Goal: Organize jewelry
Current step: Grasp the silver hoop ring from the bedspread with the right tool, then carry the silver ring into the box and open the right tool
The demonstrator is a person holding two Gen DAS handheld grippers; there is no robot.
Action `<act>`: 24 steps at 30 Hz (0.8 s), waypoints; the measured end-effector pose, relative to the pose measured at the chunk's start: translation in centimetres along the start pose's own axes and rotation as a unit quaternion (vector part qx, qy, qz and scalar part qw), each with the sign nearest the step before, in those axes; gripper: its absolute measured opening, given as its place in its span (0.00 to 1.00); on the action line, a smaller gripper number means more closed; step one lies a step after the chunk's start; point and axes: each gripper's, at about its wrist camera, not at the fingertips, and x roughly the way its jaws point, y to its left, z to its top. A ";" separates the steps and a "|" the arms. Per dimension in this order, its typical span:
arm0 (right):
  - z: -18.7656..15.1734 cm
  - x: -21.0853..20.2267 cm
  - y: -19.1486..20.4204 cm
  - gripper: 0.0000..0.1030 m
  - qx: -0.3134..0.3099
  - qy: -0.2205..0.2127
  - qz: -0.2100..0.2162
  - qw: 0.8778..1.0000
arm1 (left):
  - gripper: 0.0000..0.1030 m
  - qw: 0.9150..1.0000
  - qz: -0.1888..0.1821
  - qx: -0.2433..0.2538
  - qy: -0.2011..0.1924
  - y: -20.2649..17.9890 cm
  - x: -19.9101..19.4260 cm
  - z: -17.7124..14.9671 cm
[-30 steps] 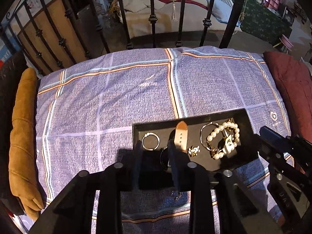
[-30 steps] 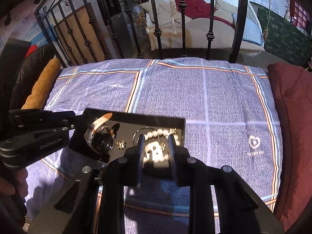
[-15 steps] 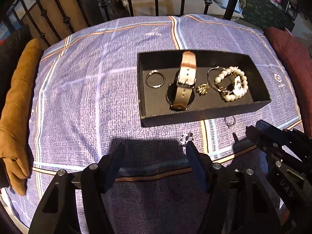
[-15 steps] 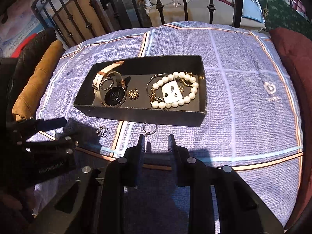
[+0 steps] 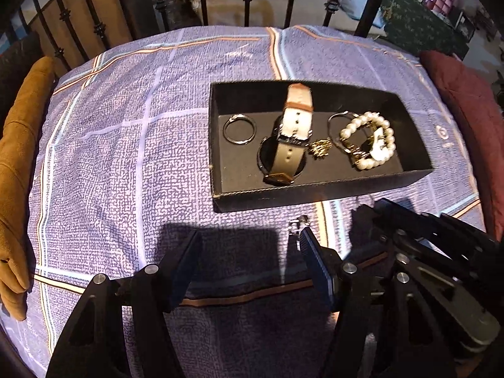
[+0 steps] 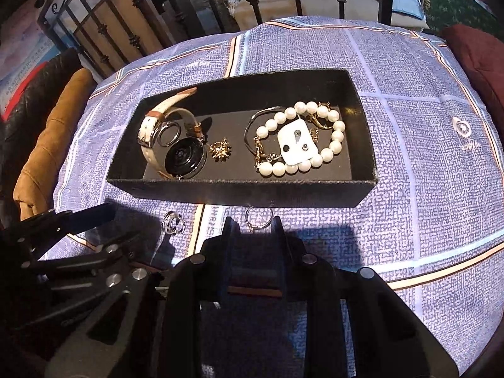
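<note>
Here, a purple checked bedspread (image 5: 126, 145) with orange and pale stripes covers the whole work surface, with a tan cushion (image 5: 19, 163) along one edge and a dark red cushion (image 6: 478, 53) at the other. On the bedspread sits a shallow black tray (image 6: 239, 189), long side toward both cameras.

Inside the tray, a cream-strapped watch (image 6: 176, 145) lies at one end, a silver ring (image 5: 239, 129) beside it, a small gold ornament (image 6: 220, 149) near the middle, and a pearl bracelet (image 6: 299, 138) with a white tag and gold chain at the other end.

The left gripper (image 5: 249, 249) hangs over bare cloth just short of the tray, its jaws spread wide with nothing between them; they have just been opening. The right gripper (image 6: 252, 230) stands close by, its jaws narrow but apart, gripping nothing.

Two loose pieces lie on the cloth outside the tray's near wall. A small silver ring (image 6: 258, 219) sits right at the right gripper's fingertips, seemingly just ahead of them rather than pinched. A silver earring (image 6: 171, 222), possibly a double loop, lies near the left gripper's inner finger.
</note>
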 end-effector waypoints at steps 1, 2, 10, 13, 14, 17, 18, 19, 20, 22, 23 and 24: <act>0.0 0.1 -0.2 0.24 0.002 -0.001 -0.002 1.000 | 0.61 1.000 -0.009 -0.004 -0.003 0.1 -0.1 0.0; 0.1 0.4 -0.3 0.24 0.003 0.000 -0.002 1.000 | 0.61 1.000 -0.017 -0.009 -0.003 0.1 0.0 0.2; 0.2 0.9 -0.1 0.19 -0.041 0.005 -0.008 0.999 | 0.59 0.999 -0.024 0.014 0.032 -0.8 2.4 0.9; -0.5 0.1 -0.2 0.19 -0.055 0.013 -0.008 0.998 | 0.60 0.998 0.005 0.045 0.038 -2.0 2.4 0.5; -0.9 -0.2 -0.1 0.19 -0.060 0.012 -0.010 0.998 | 0.58 0.998 0.008 0.044 0.037 -2.1 2.3 0.3; -1.9 -1.2 -0.1 0.19 -0.061 0.010 -0.008 0.998 | 0.45 0.999 0.011 0.026 0.033 -1.8 1.8 0.0; -2.0 -1.5 -0.1 0.19 -0.059 0.009 -0.007 0.998 | 0.34 0.999 0.012 0.021 0.031 -1.6 1.5 -0.2; -2.1 -1.7 -0.1 0.19 -0.058 0.007 -0.007 0.998 | 0.29 0.999 0.023 0.019 0.030 -1.4 1.4 -0.4; -2.3 -2.0 -0.2 0.19 -0.055 0.004 -0.005 0.998 | 0.24 0.999 0.019 0.015 0.030 -0.9 1.0 -0.6; -2.3 -2.6 -0.3 0.19 -0.049 0.000 -0.002 0.999 | 0.12 0.999 0.009 0.004 0.033 -0.2 0.6 -0.7; -2.2 -2.9 -0.3 0.19 -0.046 -0.003 0.000 0.999 | 0.10 0.999 0.001 -0.002 0.036 0.1 0.4 -0.8; -2.1 -3.2 -0.4 0.19 -0.045 -0.005 0.002 0.999 | 0.10 0.999 -0.008 -0.008 0.038 0.3 0.1 -0.6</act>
